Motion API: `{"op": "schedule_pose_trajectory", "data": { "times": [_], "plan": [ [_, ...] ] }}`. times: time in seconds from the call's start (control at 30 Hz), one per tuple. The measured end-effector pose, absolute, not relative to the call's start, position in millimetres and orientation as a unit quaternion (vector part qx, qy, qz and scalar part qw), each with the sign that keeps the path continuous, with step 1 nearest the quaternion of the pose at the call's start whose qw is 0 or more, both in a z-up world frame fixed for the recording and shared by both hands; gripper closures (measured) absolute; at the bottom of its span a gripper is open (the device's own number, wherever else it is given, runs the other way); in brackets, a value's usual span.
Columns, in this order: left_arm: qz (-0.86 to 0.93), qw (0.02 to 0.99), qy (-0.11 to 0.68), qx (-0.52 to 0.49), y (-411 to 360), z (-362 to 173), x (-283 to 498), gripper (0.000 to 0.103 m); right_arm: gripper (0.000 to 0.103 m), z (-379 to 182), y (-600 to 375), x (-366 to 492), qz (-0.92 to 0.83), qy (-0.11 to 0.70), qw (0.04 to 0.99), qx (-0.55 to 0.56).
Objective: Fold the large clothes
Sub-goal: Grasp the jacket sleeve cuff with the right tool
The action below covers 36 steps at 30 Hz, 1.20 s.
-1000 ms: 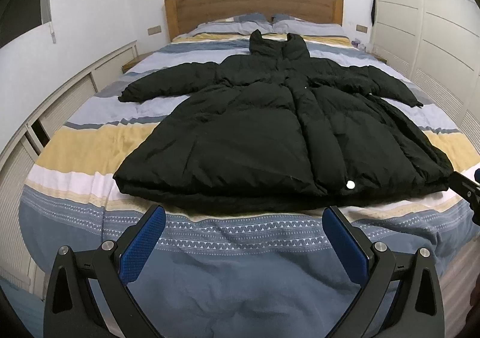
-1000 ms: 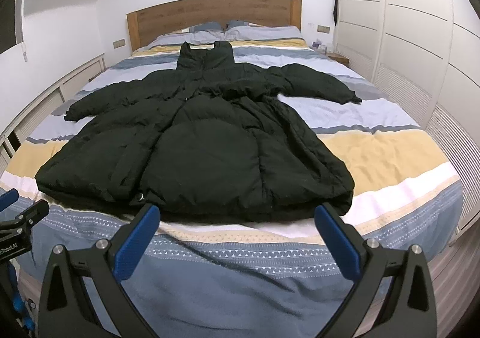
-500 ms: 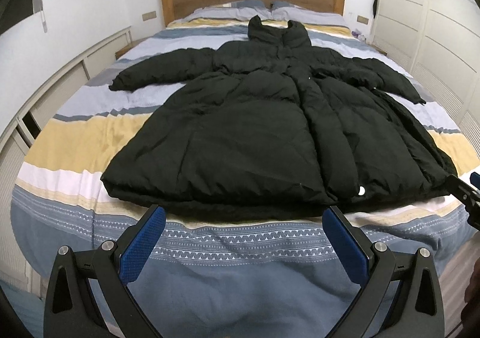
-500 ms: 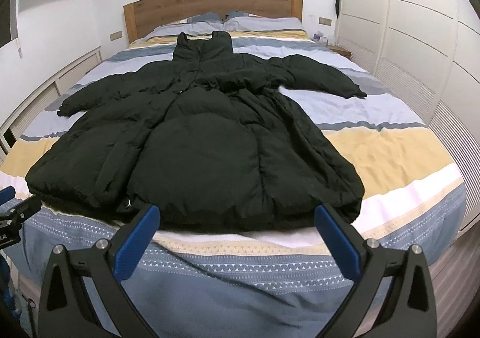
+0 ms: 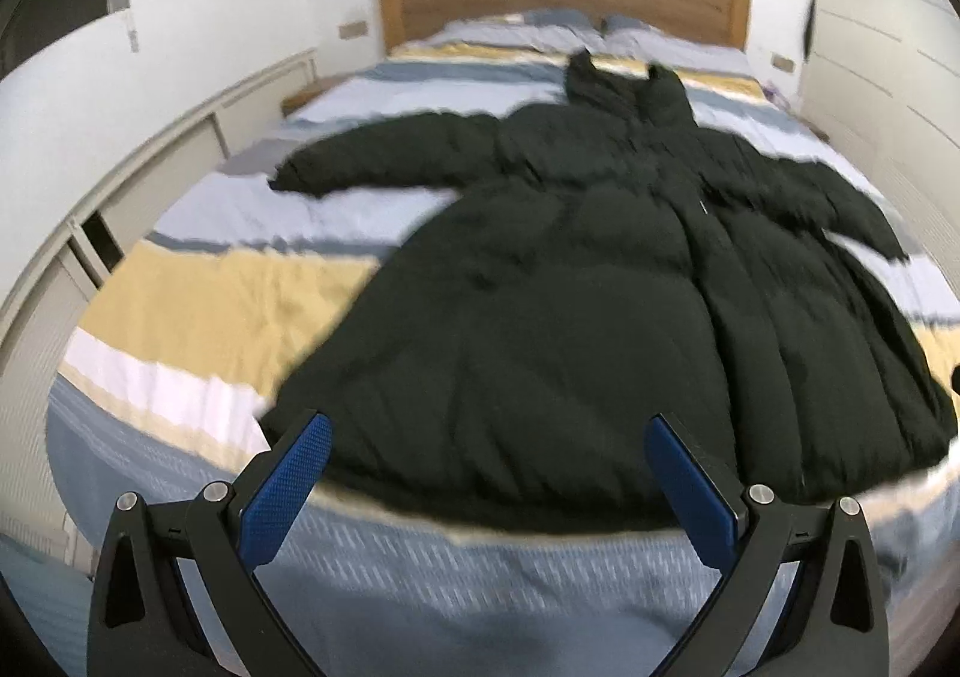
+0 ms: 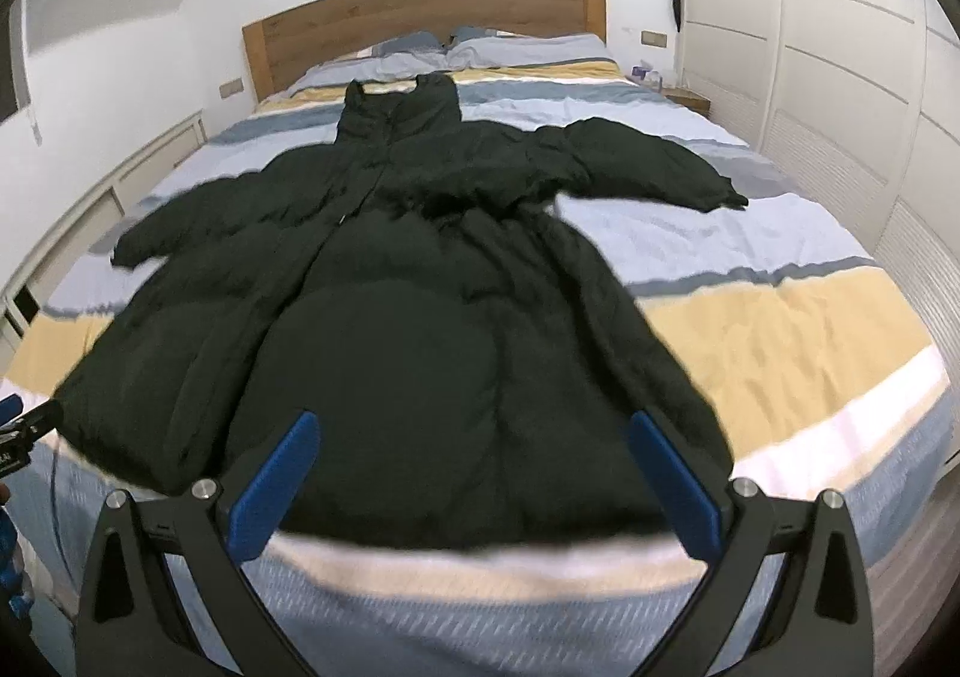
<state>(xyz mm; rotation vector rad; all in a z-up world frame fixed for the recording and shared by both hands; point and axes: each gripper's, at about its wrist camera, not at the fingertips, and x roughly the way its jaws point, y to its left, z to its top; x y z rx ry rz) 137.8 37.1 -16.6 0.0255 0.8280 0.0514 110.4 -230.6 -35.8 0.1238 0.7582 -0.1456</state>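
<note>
A long black puffer coat (image 5: 588,317) (image 6: 432,329) lies flat on the striped bed, collar toward the headboard, both sleeves spread out to the sides. My left gripper (image 5: 489,473) hangs open just before the coat's hem, nothing between its blue pads. My right gripper (image 6: 474,467) is open too, above the hem's right half, with nothing in it. The left gripper's tip (image 6: 24,431) shows at the left edge of the right wrist view. Both views are blurred by motion.
The bed (image 5: 198,305) has a striped blue, yellow and white cover and a wooden headboard (image 6: 420,17) with pillows. White wardrobe doors (image 6: 840,95) run along the right side, low white cabinets (image 5: 90,233) along the left. A small nightstand (image 6: 687,98) stands at the far right.
Both grippers have moved forward toward the coat, so its hem now sits between the fingertips in both views. The left view has swung left. Both stay open.
</note>
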Motion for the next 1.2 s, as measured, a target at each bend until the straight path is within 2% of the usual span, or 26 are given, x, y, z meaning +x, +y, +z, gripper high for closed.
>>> {"op": "schedule_pose_trajectory", "data": {
  "times": [0.2,0.37,0.7,0.9,1.2],
  "plan": [
    [0.026,0.924,0.381,-0.005,45.1,7.1,182.5,0.001,0.0,-18.1,-295.5,171.0,-0.094,0.351,0.927,0.093],
    [0.022,0.924,0.382,0.005,40.1,8.8,220.9,0.001,0.0,-25.2,-365.4,235.5,-0.114,0.35,0.916,0.158],
    [0.02,0.914,0.405,0.008,22.4,-16.6,289.6,0.001,0.0,-86.0,-499.6,350.4,-0.166,0.354,0.867,0.31],
    [0.024,0.906,0.423,-0.001,16.2,-39.2,316.4,0.001,0.0,-122.1,-555.7,381.4,-0.188,0.332,0.833,0.4],
    [0.044,0.904,0.426,0.006,14.1,-54.3,339.2,0.001,0.0,-156.7,-602.2,403.6,-0.203,0.303,0.807,0.464]
  ]
}}
